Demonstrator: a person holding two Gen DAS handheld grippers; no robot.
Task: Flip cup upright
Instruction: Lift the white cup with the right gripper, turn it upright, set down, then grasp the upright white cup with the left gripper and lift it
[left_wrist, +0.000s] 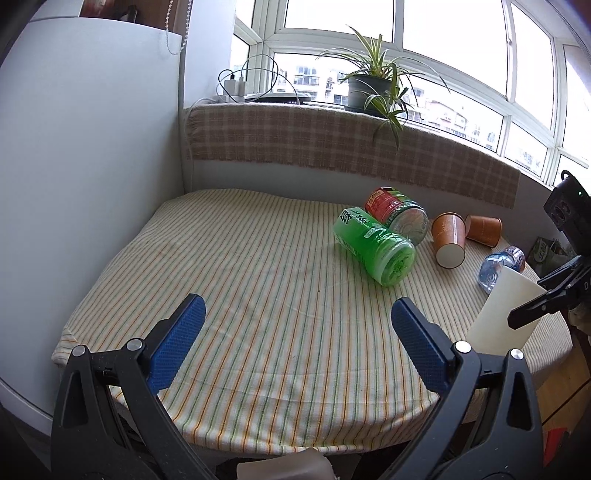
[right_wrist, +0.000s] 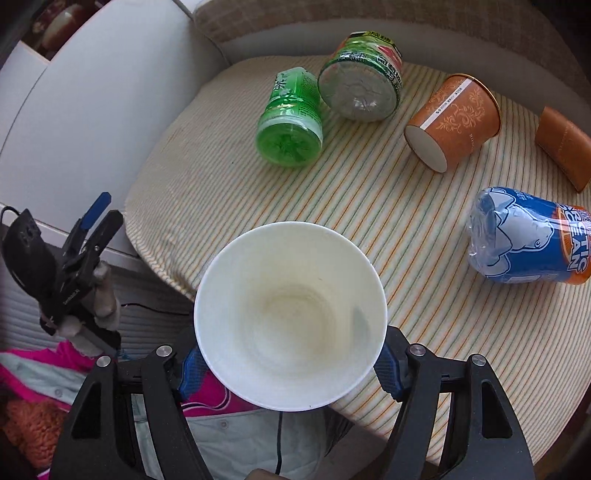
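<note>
My right gripper (right_wrist: 290, 363) is shut on a white cup (right_wrist: 290, 314), its open mouth facing the camera, held over the near edge of the striped table (right_wrist: 406, 229). In the left wrist view the same cup (left_wrist: 502, 314) shows at the right with the right gripper's fingers (left_wrist: 535, 306) on it. My left gripper (left_wrist: 295, 343) is open and empty above the table's near side (left_wrist: 258, 295); it also shows at the left of the right wrist view (right_wrist: 88, 221).
Lying on the cloth: a green bottle (left_wrist: 373, 247), a red-and-green bottle (left_wrist: 399, 214), two orange paper cups (left_wrist: 448, 238) (left_wrist: 484, 229), a blue water bottle (right_wrist: 532, 240). A white cabinet (left_wrist: 92, 166) stands at left; a potted plant (left_wrist: 373, 88) sits on the windowsill.
</note>
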